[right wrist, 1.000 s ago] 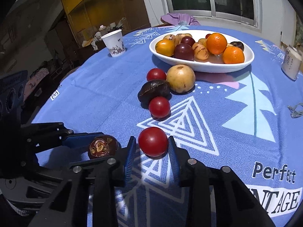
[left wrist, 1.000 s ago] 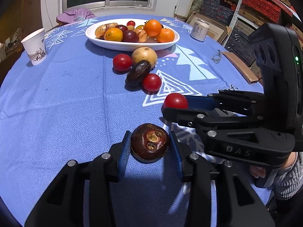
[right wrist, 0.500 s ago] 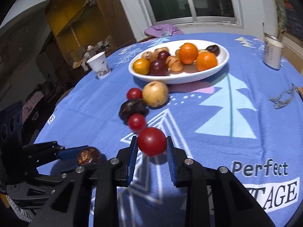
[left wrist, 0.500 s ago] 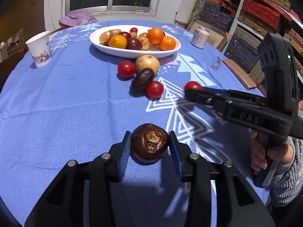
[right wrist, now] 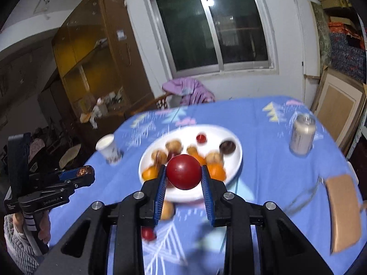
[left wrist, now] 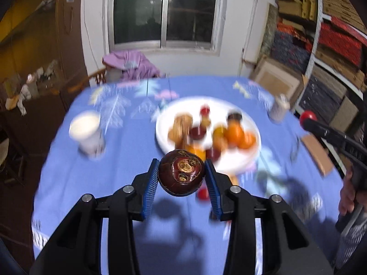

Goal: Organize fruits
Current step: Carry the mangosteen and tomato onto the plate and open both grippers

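Now, with the left gripper [left wrist: 181, 178] clamped on the dark brown round fruit [left wrist: 181, 171] and the right gripper [right wrist: 183, 184] on the smooth red tomato [right wrist: 183, 171], lower both gently over the white oval plate [right wrist: 234, 167] before opening.

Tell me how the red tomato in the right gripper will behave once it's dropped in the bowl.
The tomato looks round and glossy, so it will probably roll until other fruit stops it. The bowl seems shallow and crowded, so it may settle on top. Its smooth skin suggests it could slip from the right gripper if squeezed lightly.
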### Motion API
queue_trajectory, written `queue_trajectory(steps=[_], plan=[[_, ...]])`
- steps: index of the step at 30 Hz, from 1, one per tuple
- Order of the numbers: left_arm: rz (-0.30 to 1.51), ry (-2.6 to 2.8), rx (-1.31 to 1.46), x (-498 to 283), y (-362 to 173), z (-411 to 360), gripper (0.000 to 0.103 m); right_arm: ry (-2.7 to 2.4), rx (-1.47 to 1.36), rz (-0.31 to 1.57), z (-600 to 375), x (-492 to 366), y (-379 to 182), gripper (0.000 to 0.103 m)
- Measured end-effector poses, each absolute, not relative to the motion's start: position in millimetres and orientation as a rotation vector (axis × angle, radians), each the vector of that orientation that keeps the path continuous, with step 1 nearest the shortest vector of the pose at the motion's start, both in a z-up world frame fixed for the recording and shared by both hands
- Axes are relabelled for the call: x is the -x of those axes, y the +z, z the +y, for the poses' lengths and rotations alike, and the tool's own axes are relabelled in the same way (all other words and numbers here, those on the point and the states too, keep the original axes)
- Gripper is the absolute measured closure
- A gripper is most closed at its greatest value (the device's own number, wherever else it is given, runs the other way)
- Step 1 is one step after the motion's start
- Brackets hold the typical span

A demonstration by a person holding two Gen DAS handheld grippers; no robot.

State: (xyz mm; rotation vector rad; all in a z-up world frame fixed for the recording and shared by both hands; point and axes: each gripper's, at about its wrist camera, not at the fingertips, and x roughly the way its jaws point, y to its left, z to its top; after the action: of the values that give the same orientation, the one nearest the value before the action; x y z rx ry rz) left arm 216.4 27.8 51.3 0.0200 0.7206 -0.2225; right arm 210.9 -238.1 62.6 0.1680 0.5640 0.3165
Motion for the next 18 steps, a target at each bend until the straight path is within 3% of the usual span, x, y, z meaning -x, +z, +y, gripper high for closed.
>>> queue_trajectory(steps=[6, 18], plan=[[0.728, -0.220, 0.012, -307, 50, -4, 0.064, 0.255, -0.164, 0.631, -231, -297, 31, 0.073], [0.902, -0.189, 0.029, -444, -24, -26, 0.064, 0.273, -0.053, 0.805, -194, -400, -31, 0.073]])
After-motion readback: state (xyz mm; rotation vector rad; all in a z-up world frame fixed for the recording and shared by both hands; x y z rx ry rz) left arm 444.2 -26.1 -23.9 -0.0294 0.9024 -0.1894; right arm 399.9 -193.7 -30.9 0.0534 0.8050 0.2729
